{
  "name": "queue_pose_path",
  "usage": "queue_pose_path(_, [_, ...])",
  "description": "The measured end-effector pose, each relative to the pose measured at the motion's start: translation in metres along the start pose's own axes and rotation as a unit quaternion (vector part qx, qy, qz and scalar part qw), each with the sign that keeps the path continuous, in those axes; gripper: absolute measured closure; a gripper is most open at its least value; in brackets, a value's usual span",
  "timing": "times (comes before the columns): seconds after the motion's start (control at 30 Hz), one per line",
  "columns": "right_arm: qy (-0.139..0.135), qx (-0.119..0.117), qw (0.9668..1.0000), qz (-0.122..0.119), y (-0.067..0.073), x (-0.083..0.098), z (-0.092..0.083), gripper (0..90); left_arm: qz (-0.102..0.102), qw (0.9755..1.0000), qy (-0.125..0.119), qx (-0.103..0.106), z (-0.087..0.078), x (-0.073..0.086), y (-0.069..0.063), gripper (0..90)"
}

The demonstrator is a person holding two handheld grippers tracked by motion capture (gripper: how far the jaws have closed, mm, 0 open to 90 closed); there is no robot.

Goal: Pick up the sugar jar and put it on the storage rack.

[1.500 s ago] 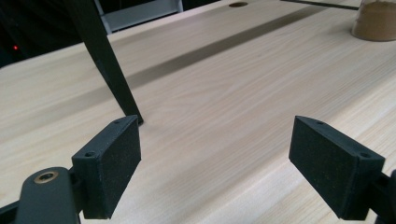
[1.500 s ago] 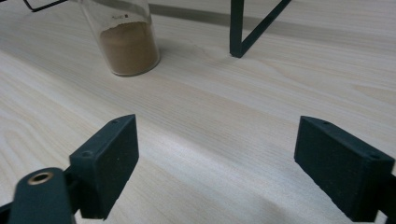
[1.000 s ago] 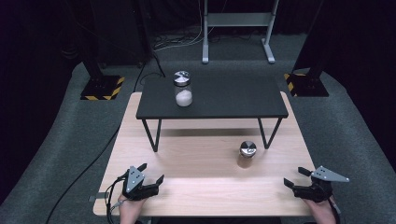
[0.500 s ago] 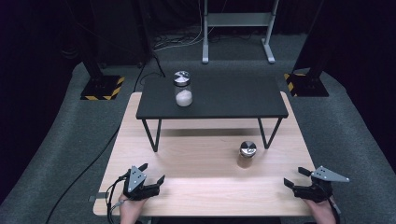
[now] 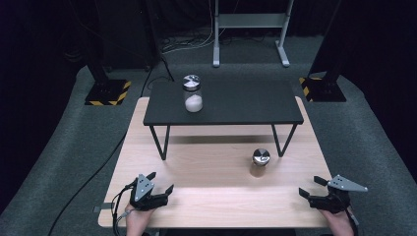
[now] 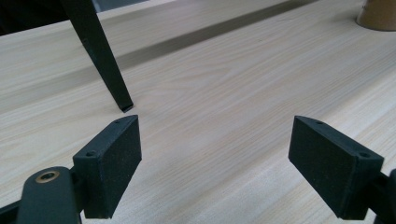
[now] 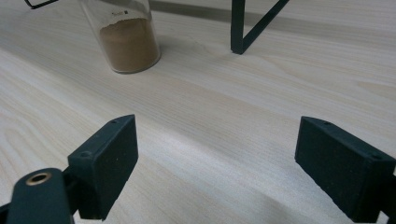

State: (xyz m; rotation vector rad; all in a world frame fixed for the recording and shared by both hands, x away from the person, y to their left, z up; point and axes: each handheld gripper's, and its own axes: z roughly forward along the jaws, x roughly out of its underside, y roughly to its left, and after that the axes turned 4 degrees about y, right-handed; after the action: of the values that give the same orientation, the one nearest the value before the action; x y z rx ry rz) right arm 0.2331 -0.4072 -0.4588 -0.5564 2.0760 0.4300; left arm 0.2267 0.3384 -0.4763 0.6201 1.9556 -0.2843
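A glass jar of brown powder (image 5: 260, 163) with a metal lid stands on the wooden table (image 5: 216, 206), right of centre; its lower part shows as the brown jar (image 7: 127, 41) in the right gripper view. A second jar holding white powder (image 5: 192, 93) stands on the black raised shelf (image 5: 236, 105). My left gripper (image 5: 160, 182) rests near the front left edge, jaws wide apart and empty (image 6: 215, 158). My right gripper (image 5: 312, 186) sits at the front right, also open with nothing between its jaws (image 7: 217, 161).
The black shelf stands on thin legs (image 5: 158, 142) over the back of the table; one leg's foot (image 6: 122, 105) is just ahead of the left gripper. Dark stands with yellow-black bases (image 5: 108, 92) flank the table on the carpet.
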Motion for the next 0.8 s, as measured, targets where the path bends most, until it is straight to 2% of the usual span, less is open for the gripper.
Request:
queue_pose_path(0.1, [0.001, 0.0, 1.0, 0.001, -0.0003, -0.0004, 0.0001, 12.0, 0.002, 1.0, -0.001, -0.001, -0.0002, 0.0004, -0.0006, 17.7])
queue_pose_path(0.27, [-0.001, 0.0, 1.0, 0.001, 0.0, 0.0003, -0.0002, 12.0, -0.008, 0.9999, -0.006, 0.0, -0.0012, 0.0025, 0.0015, 17.7])
queue_pose_path(0.8, [0.001, -0.001, 1.0, 0.0, -0.0005, -0.0002, 0.0001, 12.0, -0.004, 1.0, -0.002, -0.001, -0.0006, 0.0008, 0.0009, 17.6])
